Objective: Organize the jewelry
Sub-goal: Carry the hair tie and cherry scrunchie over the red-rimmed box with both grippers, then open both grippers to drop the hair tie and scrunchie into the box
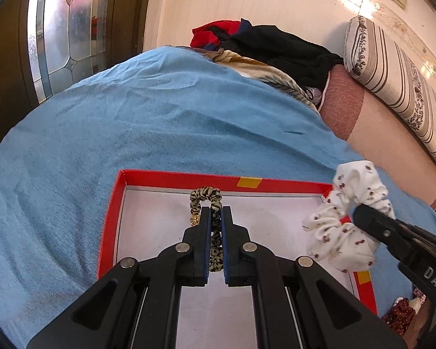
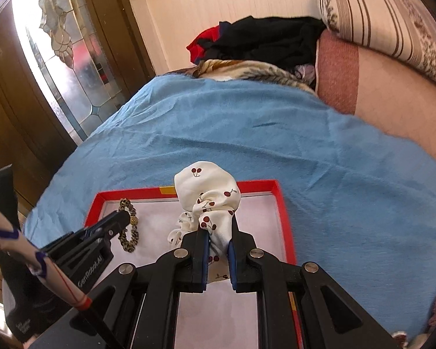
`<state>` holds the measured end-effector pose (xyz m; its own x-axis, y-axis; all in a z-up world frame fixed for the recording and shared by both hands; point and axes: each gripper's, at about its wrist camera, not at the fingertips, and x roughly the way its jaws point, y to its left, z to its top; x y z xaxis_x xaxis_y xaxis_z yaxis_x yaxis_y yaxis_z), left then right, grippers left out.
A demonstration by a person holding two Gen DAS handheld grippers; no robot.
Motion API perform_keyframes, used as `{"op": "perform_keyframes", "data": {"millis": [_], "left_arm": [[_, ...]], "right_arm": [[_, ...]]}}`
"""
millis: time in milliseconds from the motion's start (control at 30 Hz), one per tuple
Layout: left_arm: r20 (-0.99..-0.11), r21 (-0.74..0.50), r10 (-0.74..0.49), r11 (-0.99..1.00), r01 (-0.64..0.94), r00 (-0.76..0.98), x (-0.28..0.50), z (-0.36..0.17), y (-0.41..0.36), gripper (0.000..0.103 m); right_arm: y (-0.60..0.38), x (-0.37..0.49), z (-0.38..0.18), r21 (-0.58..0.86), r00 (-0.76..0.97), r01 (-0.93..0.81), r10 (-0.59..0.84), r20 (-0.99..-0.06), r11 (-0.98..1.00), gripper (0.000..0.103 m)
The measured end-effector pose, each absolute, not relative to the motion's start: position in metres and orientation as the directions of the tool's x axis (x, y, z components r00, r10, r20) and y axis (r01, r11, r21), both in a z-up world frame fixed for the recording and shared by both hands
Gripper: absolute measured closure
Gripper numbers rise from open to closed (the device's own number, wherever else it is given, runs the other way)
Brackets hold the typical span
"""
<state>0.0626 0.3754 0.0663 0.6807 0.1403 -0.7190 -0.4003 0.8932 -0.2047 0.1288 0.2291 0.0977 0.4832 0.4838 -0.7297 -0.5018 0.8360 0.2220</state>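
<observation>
1. Currently, my left gripper [image 1: 216,212] is clamped nearly fully closed on the leopard-print scrunchie [image 1: 206,200]. The band runs between my fingers [image 1: 205,232], and its loop with the gold bead hangs over the far left part of the red tray [image 1: 177,178].
2. My right gripper [image 2: 219,234] is closed to a narrow gap on the white cherry-print scrunchie [image 2: 209,195]. The fabric bunches above and between my jaws, over the middle of the tray's white floor.
3. Progress, as I judge it: both scrunchies are picked up and carried over the tray, but neither is released. I cannot tell whether either one touches the tray floor.
4. Remaining, as I judge it: lower each piece, open the jaws, and leave the two apart on the floor. No other item lies in the visible part of the tray.
5. A dark red beaded item [image 1: 399,315] lies outside the tray at its near right corner. It may also need sorting.
6. Surface: the tray rests on a blue cloth [image 1: 160,122] with soft creases, spread over a bed or couch.
7. Room: a pile of clothes [image 1: 264,46] in black, red and a patterned print sits at the far edge of the cloth. A striped cushion [image 1: 392,78] lies along the right side, against a pale wall. A wooden door with a leaded glass panel [image 1: 64,29] stands at the left.
</observation>
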Motion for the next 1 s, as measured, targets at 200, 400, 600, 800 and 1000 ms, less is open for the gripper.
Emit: {"op": "perform_keyframes", "data": {"millis": [200,400,600,800,1000], "left_arm": [[-0.734,-0.209,0.138,0.886,-0.415,0.665,0.064,0.062,0.38,0.097],[-0.749,-0.211,0.134,0.88,-0.425,0.649,0.066,0.058,0.383,0.097],[-0.757,-0.211,0.129,0.879,-0.427,0.64,0.068,0.056,0.383,0.093],[-0.756,-0.209,0.131,0.88,-0.427,0.641,0.068,0.057,0.382,0.071],[-0.749,-0.209,0.137,0.879,-0.428,0.648,0.068,0.06,0.381,0.056]], "right_arm": [[0.24,0.137,0.085,0.262,0.45,-0.493,0.501,-0.739,0.83,0.091],[0.245,0.148,0.073,0.276,0.432,-0.478,0.496,-0.753,0.834,0.09],[0.249,0.16,0.059,0.291,0.411,-0.456,0.489,-0.769,0.841,0.089],[0.242,0.165,0.052,0.301,0.413,-0.426,0.479,-0.774,0.853,0.073],[0.233,0.163,0.061,0.304,0.432,-0.428,0.488,-0.759,0.851,0.051]]}}
